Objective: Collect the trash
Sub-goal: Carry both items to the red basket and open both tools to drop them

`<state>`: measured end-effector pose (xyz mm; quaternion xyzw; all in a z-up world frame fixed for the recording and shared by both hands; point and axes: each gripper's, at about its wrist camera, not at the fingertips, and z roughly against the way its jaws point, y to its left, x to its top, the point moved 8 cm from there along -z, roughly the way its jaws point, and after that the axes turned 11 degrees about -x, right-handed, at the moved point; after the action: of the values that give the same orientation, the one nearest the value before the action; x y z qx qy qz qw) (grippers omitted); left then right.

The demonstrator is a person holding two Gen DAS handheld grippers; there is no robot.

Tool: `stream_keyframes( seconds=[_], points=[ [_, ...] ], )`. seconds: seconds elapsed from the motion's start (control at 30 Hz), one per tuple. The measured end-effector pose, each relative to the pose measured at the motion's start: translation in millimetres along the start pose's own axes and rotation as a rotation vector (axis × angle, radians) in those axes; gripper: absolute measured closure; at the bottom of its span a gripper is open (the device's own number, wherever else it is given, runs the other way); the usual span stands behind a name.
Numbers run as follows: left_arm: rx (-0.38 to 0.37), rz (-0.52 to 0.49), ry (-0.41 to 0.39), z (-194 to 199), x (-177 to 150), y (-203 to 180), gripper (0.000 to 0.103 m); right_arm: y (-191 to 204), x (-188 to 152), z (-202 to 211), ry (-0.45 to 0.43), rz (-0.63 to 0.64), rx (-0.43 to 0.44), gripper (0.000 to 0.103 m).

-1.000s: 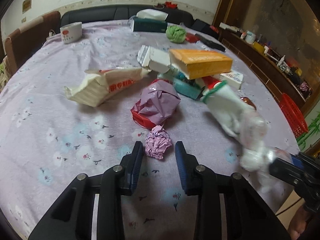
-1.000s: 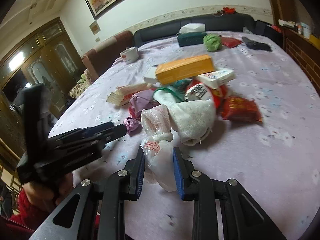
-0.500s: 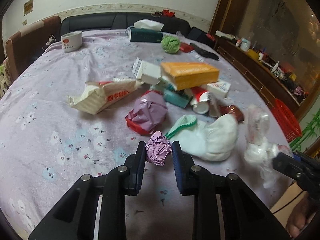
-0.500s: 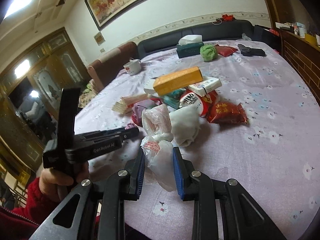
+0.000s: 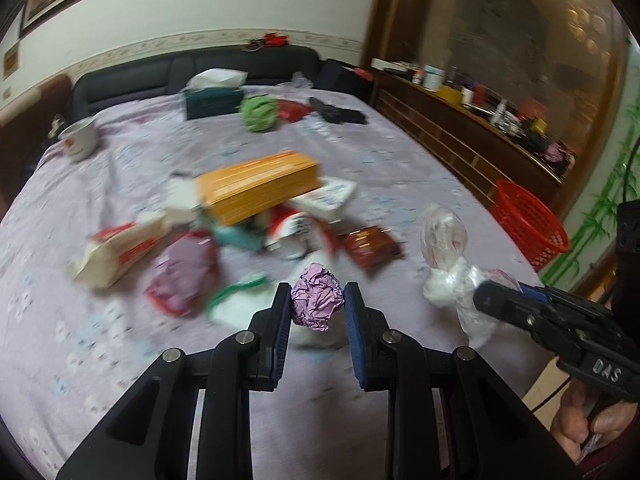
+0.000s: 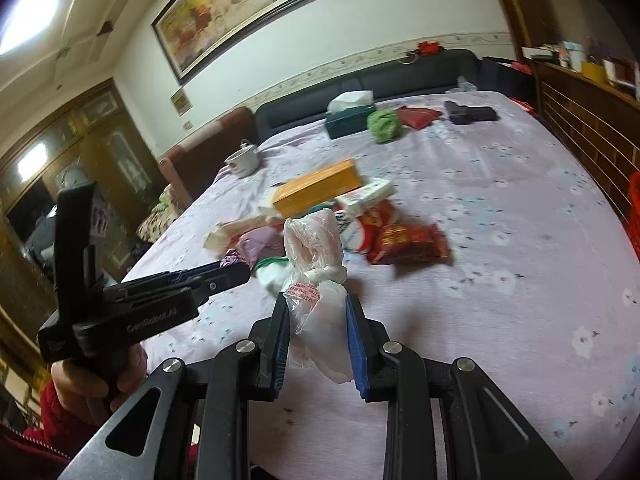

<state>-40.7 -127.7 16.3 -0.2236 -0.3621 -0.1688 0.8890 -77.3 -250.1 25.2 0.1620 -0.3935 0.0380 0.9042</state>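
Note:
My left gripper (image 5: 314,302) is shut on a crumpled purple paper ball (image 5: 318,302) and holds it above the lilac flowered table (image 5: 120,148). My right gripper (image 6: 316,304) is shut on a knotted clear plastic bag (image 6: 314,252), also lifted off the table; the bag also shows in the left wrist view (image 5: 444,264). A pile of trash lies mid-table: an orange box (image 5: 260,184), a cream snack wrapper (image 5: 120,252), a purple-and-red bag (image 5: 184,276), a white cloth (image 5: 244,308) and a red packet (image 5: 370,246).
A red plastic basket (image 5: 528,224) stands off the table's right edge. At the far end are a green tissue box (image 5: 212,100), a green cloth ball (image 5: 259,112), a white cup (image 5: 80,142) and a black object (image 5: 340,112). A wooden sideboard (image 5: 460,128) runs along the right.
My left gripper closed on the purple paper ball and lifted it off the table. My right gripper has risen and drawn back with the plastic bag; the white cloth stayed on the table.

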Motion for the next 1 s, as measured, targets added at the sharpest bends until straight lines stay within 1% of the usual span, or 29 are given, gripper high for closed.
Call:
stream_keyframes(
  seconds=[0.1,0.17,0.23,0.43,0.53,0.6,0.67,0.77,0.83,0.93,1.0],
  points=[
    [-0.036,-0.050,0.013,-14,12,-30,0.078,-20,6,8,-0.019,-0.040,-0.025,0.075],
    [-0.060,-0.084,0.022,-24,20,-50,0.078,-42,12,17,-0.040,-0.080,-0.053,0.075],
    [-0.099,-0.122,0.035,-37,31,-78,0.078,-66,18,28,-0.061,-0.120,-0.088,0.075],
    [-0.210,-0.209,0.064,-76,59,-157,0.078,-165,34,79,-0.144,-0.286,-0.223,0.075],
    [-0.277,-0.242,0.089,-106,74,-204,0.078,-207,37,102,-0.178,-0.350,-0.282,0.074],
    [-0.312,-0.251,0.099,-123,80,-228,0.078,-240,39,116,-0.191,-0.401,-0.326,0.075],
    [-0.335,-0.260,0.113,-144,87,-253,0.078,-264,39,128,-0.204,-0.438,-0.341,0.074],
    [-0.363,-0.260,0.144,-171,94,-280,0.078,-298,43,138,-0.218,-0.484,-0.378,0.074],
    [-0.373,-0.259,0.163,-193,98,-300,0.078,-317,46,142,-0.224,-0.516,-0.383,0.074],
    [-0.391,-0.249,0.200,-218,99,-318,0.078,-348,49,147,-0.227,-0.555,-0.409,0.074],
    [-0.384,-0.254,0.206,-231,99,-325,0.076,-364,49,146,-0.219,-0.577,-0.410,0.074]
  ],
)
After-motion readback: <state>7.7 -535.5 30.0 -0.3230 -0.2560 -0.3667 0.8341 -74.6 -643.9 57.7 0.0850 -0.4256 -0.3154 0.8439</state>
